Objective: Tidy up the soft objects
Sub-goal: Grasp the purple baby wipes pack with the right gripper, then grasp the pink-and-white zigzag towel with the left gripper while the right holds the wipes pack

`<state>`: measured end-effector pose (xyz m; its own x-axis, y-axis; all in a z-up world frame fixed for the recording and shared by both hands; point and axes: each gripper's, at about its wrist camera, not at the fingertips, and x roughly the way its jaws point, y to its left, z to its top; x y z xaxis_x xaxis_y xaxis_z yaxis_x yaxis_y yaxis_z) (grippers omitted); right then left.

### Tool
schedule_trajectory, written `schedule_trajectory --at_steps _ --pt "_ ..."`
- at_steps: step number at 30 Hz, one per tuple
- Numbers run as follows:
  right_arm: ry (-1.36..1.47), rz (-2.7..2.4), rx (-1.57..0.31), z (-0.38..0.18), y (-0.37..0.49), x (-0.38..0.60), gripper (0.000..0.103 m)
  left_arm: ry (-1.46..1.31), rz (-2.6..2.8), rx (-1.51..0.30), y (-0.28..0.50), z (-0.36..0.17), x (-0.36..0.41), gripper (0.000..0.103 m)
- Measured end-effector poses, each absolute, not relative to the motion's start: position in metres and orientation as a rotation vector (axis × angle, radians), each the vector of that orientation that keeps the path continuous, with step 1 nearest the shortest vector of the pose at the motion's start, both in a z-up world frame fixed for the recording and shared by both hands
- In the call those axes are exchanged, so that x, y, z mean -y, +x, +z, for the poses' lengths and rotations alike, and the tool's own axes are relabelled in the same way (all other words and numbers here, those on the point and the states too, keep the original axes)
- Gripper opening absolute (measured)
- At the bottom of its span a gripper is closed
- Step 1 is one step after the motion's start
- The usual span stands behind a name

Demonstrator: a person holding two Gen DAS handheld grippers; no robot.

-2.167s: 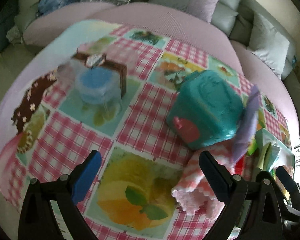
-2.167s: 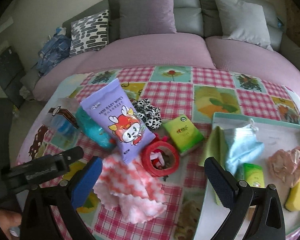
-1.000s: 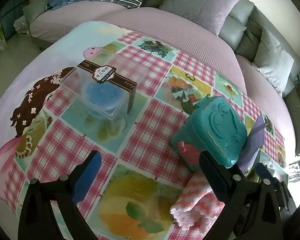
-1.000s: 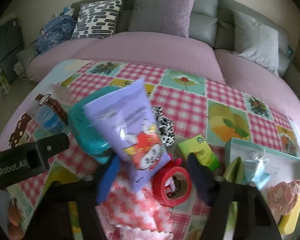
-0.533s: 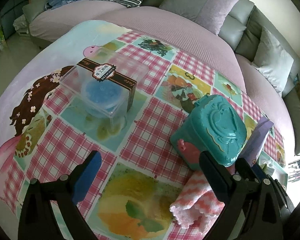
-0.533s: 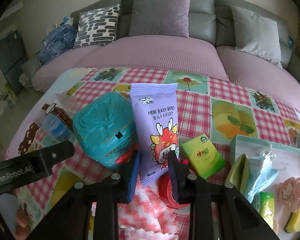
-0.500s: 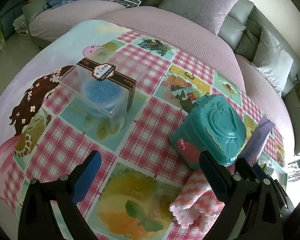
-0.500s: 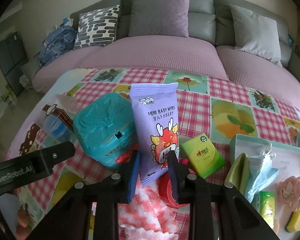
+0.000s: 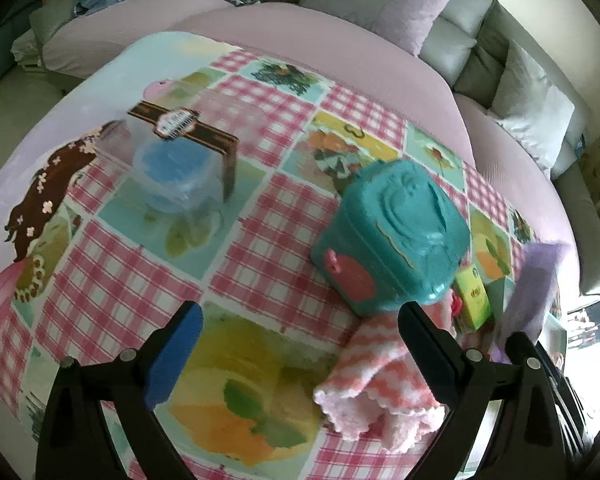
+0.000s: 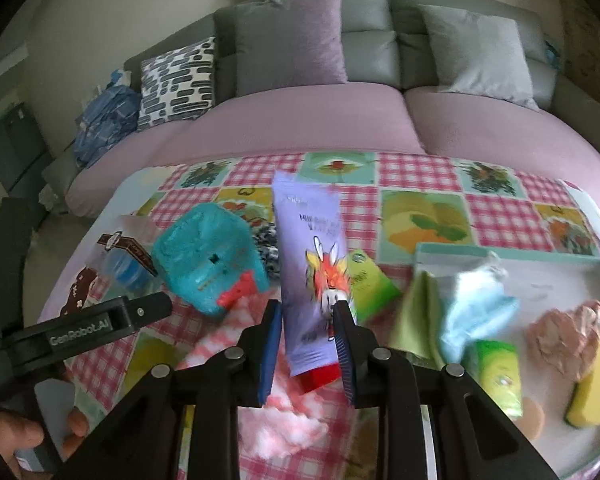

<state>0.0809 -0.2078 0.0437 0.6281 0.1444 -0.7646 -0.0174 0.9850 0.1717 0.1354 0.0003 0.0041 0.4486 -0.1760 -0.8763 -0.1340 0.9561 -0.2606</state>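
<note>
My right gripper [image 10: 308, 320] is shut on a purple baby wipes pack [image 10: 310, 248] and holds it upright above the table; the pack also shows blurred at the right edge of the left wrist view [image 9: 534, 284]. Under it lie a pink-and-white cloth [image 10: 276, 420] and a red tape roll [image 10: 318, 380]. The cloth also lies by my left gripper's right finger [image 9: 376, 384]. My left gripper [image 9: 300, 320] is open and empty above the tablecloth. A pale tray [image 10: 512, 250] at right holds a blue cloth [image 10: 476, 308], a green cloth [image 10: 414, 316], a pink cloth [image 10: 568, 332] and a yellow sponge [image 10: 594, 384].
A teal plastic case [image 9: 392, 236] stands mid-table, also in the right wrist view [image 10: 208, 256]. A clear box with a blue cup [image 9: 176, 164] sits at left. A green tissue pack [image 10: 370, 284] and a black-and-white scrunchie [image 10: 266, 254] lie behind the wipes. A sofa [image 10: 300, 120] runs behind.
My right gripper closed on the wipes pack and lifted it upright off the pile, moving it right. The left gripper stayed open and barely moved.
</note>
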Motion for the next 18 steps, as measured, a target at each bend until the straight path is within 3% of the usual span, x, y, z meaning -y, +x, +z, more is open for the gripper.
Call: schedule_trajectory --at_steps 4,7,18 --pt "0.179 0.059 -0.892 0.046 0.069 0.222 0.026 -0.292 -0.065 -1.133 0.134 0.0 0.012 0.098" --pt "0.174 0.042 -0.896 0.047 0.061 0.229 0.01 -0.262 -0.096 -1.16 0.134 -0.006 0.026 0.098" --pt "0.205 0.05 -0.949 0.031 0.062 0.241 0.01 -0.185 -0.162 -1.241 0.136 -0.027 0.057 0.098"
